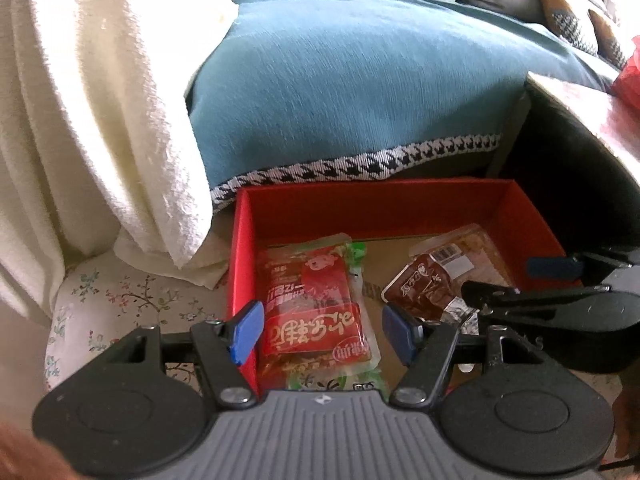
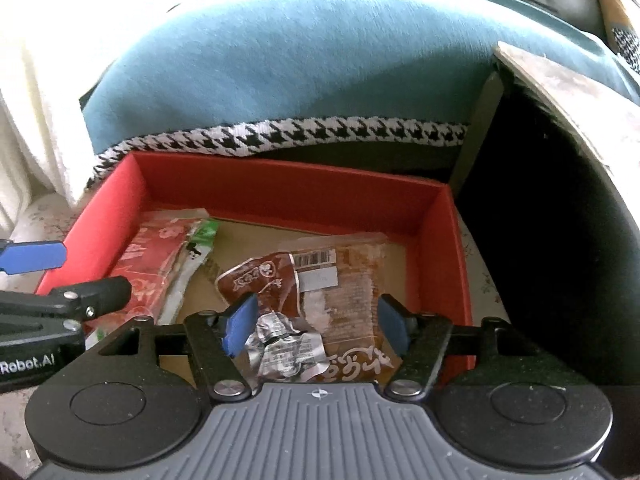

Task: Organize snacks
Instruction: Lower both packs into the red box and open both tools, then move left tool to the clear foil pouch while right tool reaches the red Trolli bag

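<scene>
Left gripper [image 1: 322, 330] is seen open, the red snack packet [image 1: 316, 304] lying between its pads, ungripped. Right gripper [image 2: 316, 326] is likewise open over the crumpled silver wrapper [image 2: 280, 350] and brown snack packet [image 2: 340, 288]. All lie inside the red box [image 2: 280, 186].

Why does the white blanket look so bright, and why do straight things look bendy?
Left wrist view: strong light washes out the white blanket, and the red box edges bow from the fisheye lens. Right wrist view: the blanket glares too, while the space under the table is nearly black.
</scene>
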The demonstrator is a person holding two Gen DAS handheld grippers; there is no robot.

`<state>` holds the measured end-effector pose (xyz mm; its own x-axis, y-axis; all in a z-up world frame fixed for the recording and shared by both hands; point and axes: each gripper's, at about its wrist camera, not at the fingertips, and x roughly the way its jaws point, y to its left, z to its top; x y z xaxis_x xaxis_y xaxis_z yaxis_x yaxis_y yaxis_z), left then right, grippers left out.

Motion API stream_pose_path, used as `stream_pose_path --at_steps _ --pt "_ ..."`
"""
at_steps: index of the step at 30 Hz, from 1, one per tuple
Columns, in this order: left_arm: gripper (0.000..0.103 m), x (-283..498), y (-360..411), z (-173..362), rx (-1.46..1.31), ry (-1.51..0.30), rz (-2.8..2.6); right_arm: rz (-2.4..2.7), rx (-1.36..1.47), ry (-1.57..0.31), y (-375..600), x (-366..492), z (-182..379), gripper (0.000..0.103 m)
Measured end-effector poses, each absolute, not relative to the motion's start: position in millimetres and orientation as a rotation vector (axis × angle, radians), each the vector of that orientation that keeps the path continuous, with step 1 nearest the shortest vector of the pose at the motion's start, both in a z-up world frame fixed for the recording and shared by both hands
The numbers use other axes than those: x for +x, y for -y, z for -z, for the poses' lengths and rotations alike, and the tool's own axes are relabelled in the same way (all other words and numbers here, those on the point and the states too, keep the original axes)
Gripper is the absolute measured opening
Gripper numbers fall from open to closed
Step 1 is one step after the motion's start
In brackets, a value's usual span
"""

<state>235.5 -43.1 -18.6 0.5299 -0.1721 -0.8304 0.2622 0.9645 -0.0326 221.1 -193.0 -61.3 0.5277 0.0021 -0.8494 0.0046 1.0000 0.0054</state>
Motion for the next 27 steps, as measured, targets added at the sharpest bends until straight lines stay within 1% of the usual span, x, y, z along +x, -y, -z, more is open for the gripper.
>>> stream_pose_path --at_steps 14,27 --pt "0.059 220 33 3 0.094 -0.965 0.253 -0.008 -0.03 -0.976 180 203 38 0.076" --pt "0.059 192 22 -4 0.097 -0.97 0.266 -0.029 -0.047 -0.956 174 164 21 0.078"
